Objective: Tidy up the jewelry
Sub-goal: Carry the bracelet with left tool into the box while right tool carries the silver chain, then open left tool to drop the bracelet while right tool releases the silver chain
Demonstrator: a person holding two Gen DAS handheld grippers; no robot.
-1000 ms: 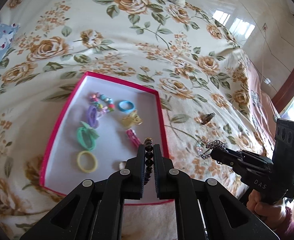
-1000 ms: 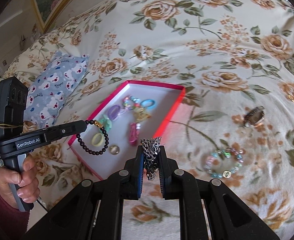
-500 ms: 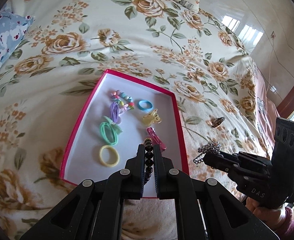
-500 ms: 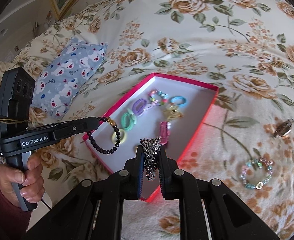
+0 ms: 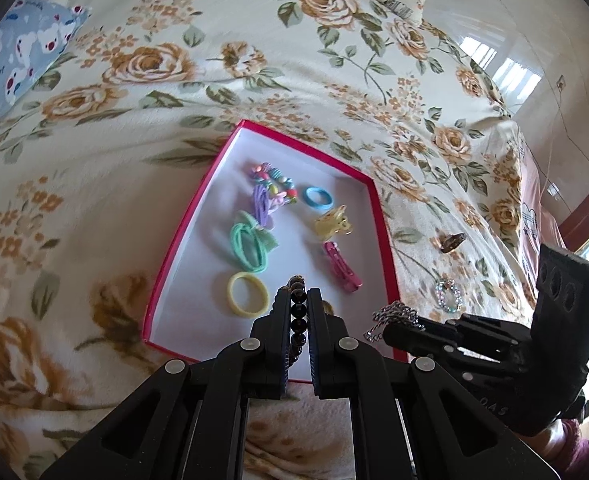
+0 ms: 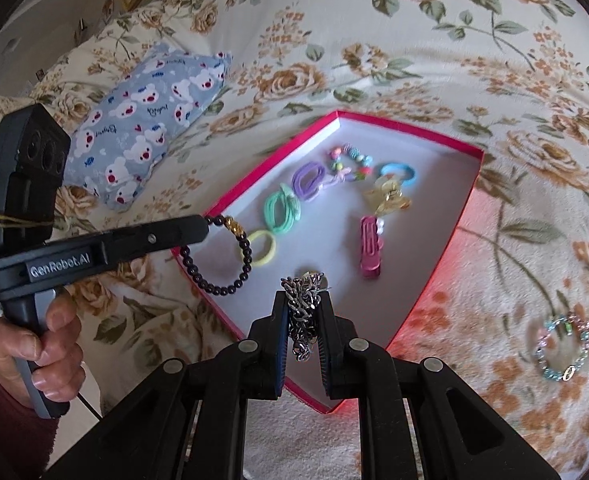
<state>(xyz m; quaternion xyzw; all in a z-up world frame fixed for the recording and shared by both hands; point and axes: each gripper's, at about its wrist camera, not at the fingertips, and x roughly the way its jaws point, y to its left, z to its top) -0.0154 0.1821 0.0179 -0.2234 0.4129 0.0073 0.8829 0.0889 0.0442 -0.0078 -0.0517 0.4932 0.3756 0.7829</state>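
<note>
Bead bracelet (image 6: 222,264) and chain (image 6: 304,300) hang over the box's (image 6: 466,196) near end.
Left gripper (image 5: 299,300) grasps the bracelet, right gripper (image 6: 303,304) the chain; free floor lies just below.

"GenRobot.AI" reads in white on a small plate along the side of the left gripper (image 6: 208,226), at nine o'clock in the right wrist view. The right gripper (image 5: 382,330) shows faint raised letters "DAS" on its body, at four o'clock in the left wrist view. The blue bear-print pillow (image 6: 150,120) carries small script too blurred to read.
</note>
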